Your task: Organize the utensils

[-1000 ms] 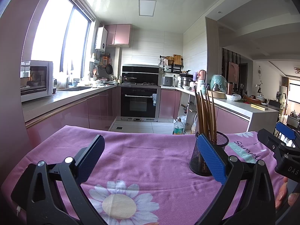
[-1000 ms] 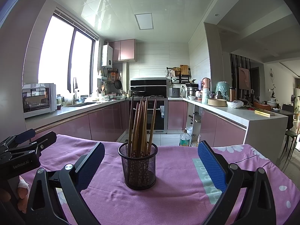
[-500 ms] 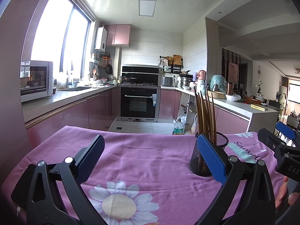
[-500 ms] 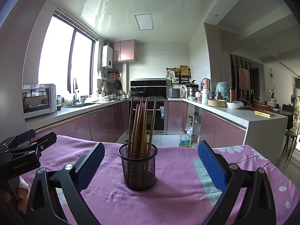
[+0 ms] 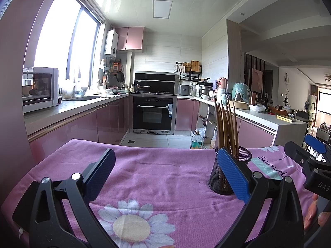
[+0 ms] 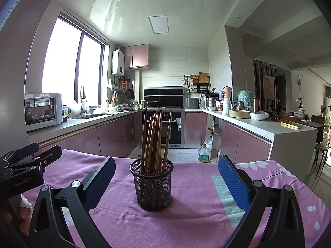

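Wooden chopsticks stand upright in a black mesh holder on the pink floral tablecloth. Right gripper, jaws spread, frames the holder without contact; left gripper, likewise spread, holds nothing beside it.

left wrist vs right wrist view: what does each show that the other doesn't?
Left wrist only: the daisy print on the pink tablecloth and the right gripper at the frame's right edge.
Right wrist only: the left gripper at the frame's left edge.
Both: the mesh holder with upright chopsticks; centred between the fingers only in the right view.
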The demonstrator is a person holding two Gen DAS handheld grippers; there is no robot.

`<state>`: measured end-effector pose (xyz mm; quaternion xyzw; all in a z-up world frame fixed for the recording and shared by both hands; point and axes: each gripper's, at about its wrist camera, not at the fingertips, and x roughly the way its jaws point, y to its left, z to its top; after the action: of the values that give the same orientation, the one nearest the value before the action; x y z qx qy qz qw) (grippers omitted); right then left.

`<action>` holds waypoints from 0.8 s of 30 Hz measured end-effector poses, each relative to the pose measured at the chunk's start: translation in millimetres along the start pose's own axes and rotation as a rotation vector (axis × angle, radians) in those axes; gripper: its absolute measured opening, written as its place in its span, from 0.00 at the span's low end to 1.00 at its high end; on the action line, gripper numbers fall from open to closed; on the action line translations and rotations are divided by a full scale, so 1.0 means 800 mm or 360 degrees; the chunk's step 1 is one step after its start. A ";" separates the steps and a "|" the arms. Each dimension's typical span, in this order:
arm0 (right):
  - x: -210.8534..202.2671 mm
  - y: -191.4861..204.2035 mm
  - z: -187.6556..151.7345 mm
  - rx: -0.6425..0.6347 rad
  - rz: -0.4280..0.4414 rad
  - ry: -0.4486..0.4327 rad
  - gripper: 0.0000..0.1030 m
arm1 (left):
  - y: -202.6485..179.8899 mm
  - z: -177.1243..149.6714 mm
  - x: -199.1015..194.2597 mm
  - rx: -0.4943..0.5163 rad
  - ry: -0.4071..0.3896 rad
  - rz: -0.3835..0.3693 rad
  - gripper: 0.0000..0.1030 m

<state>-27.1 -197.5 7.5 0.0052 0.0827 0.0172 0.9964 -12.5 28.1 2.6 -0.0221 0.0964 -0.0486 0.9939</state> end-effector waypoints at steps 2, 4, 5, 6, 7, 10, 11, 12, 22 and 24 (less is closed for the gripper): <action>0.000 0.000 0.000 -0.0002 -0.0002 0.0002 0.93 | 0.000 0.001 0.000 0.0000 0.0001 -0.0001 0.95; 0.000 0.000 0.000 -0.0001 -0.0001 -0.0001 0.93 | 0.000 0.000 0.000 0.0001 0.0000 0.0000 0.95; 0.000 0.000 0.000 -0.0002 -0.0001 0.0000 0.93 | 0.000 0.000 0.000 0.0000 0.0000 -0.0001 0.95; 0.000 0.000 0.000 -0.0002 -0.0003 0.0000 0.93 | 0.000 0.000 0.000 0.0001 0.0000 -0.0002 0.95; -0.001 0.000 0.000 0.0000 -0.0003 -0.0001 0.93 | 0.000 0.000 0.000 0.0002 -0.0001 0.0000 0.95; 0.000 0.000 0.001 0.0000 0.0000 0.0005 0.93 | 0.000 0.001 0.000 0.0002 0.0000 0.0000 0.95; 0.000 0.000 0.002 -0.0001 -0.0001 0.0006 0.93 | 0.000 0.001 0.000 0.0001 -0.0001 0.0000 0.95; 0.000 0.000 0.002 0.0000 -0.0001 0.0006 0.93 | 0.000 0.001 0.000 0.0000 -0.0002 -0.0002 0.95; 0.002 0.001 0.002 0.0006 -0.0002 0.0012 0.93 | -0.001 -0.001 0.000 -0.0002 0.0002 -0.0002 0.95; 0.003 0.000 0.002 0.0007 -0.0001 0.0014 0.93 | -0.001 -0.001 0.001 0.0004 0.0002 0.0000 0.95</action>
<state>-24.5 -197.3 8.8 0.0072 0.0872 0.0167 0.9960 -12.3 27.0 2.2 -0.0209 0.0969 -0.0487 0.9939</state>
